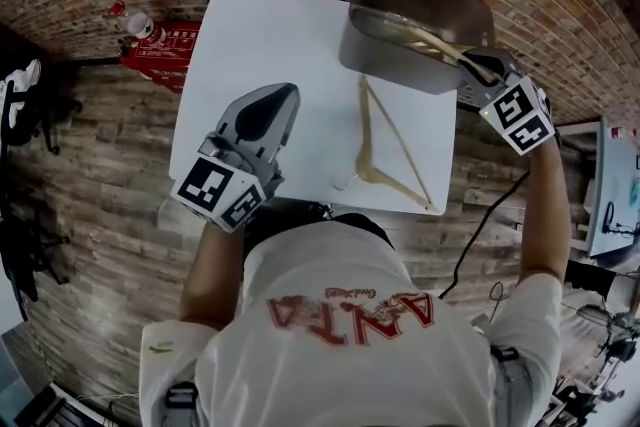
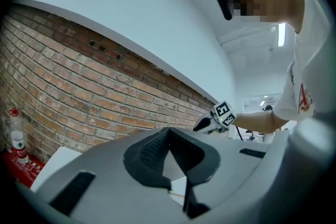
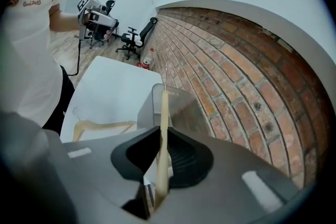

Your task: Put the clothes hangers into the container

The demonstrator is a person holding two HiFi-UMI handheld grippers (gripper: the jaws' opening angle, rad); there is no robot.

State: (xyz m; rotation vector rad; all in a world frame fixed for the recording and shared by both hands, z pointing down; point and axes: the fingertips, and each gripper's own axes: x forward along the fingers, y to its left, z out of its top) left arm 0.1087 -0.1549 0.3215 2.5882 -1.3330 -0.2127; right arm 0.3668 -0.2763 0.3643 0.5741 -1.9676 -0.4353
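**At the container (image 1: 400, 55): one hanger gripped**

Across its open mouth slanted a wooden hanger (image 1: 440, 45), your right gripper (image 1: 472, 65) clamped on it. A second hanger (image 1: 380, 179) lay on the white table (image 1: 260, 35) nearby. Your left gripper (image 1: 270, 110) hovered alongside, jaws closed, empty.

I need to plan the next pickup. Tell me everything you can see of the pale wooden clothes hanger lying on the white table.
The pale wooden clothes hanger lies flat on the white table, towards its right near corner. Two slim curved arms and a straight bar form a triangle; a small pale hook points at the person. One tip ends by the grey container, contact unclear. Otherwise only the table touches it.
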